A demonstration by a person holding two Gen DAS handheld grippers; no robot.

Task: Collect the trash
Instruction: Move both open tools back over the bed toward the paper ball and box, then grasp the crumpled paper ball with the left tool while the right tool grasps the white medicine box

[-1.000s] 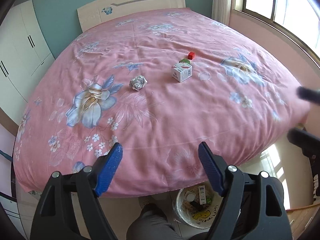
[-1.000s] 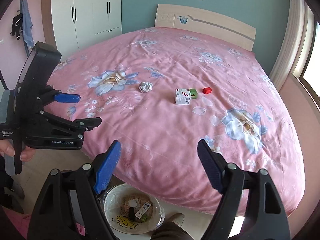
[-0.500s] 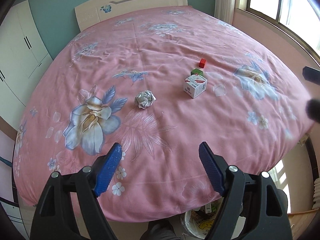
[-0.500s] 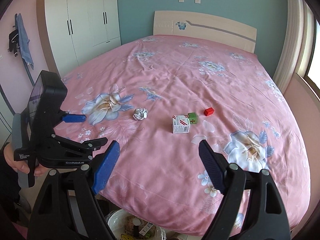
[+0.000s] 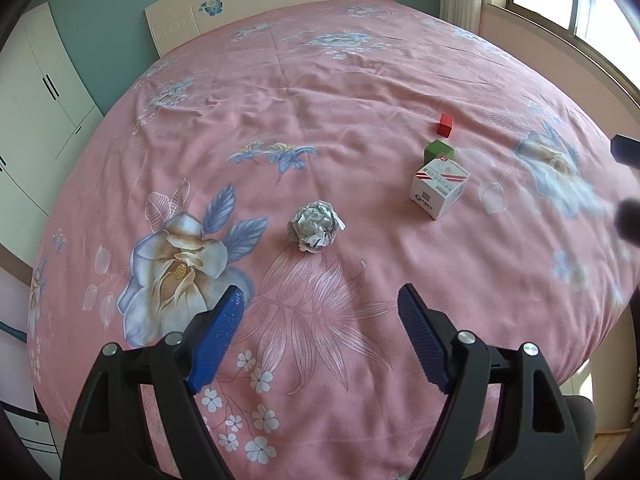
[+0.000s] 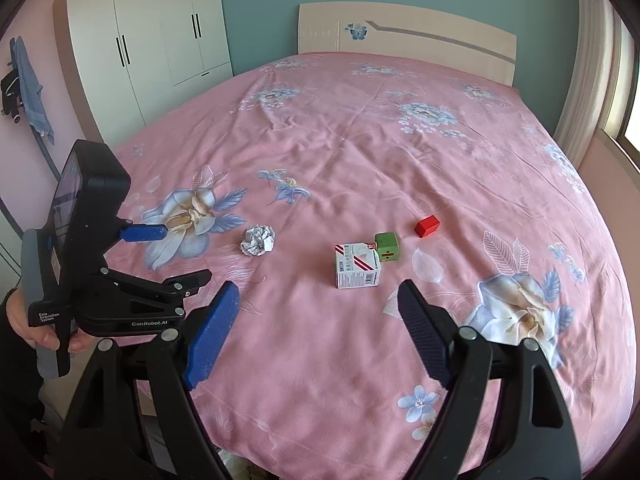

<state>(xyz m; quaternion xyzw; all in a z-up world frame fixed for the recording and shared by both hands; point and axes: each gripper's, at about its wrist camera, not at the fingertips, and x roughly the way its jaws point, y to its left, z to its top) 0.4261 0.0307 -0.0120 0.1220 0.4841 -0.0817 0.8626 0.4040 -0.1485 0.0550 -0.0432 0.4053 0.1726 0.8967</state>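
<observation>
A crumpled paper ball (image 5: 316, 226) lies on the pink floral bed (image 5: 360, 60), ahead of our left gripper (image 5: 320, 312), whose blue fingers (image 5: 216, 340) stand wide apart and empty. To its right sits a white carton (image 5: 439, 189), touching a green cube (image 5: 439, 151), with a red block (image 5: 445, 125) just beyond. Our right gripper (image 6: 318, 306) hovers near the carton, its fingers likewise spread, holding nothing.

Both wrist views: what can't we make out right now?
- Right gripper in the left wrist view: cut off by the right edge and blurred.
- Small white box: printed text too small to read in either view.
- Green block: its lower part is hidden behind the box in the left wrist view.
</observation>
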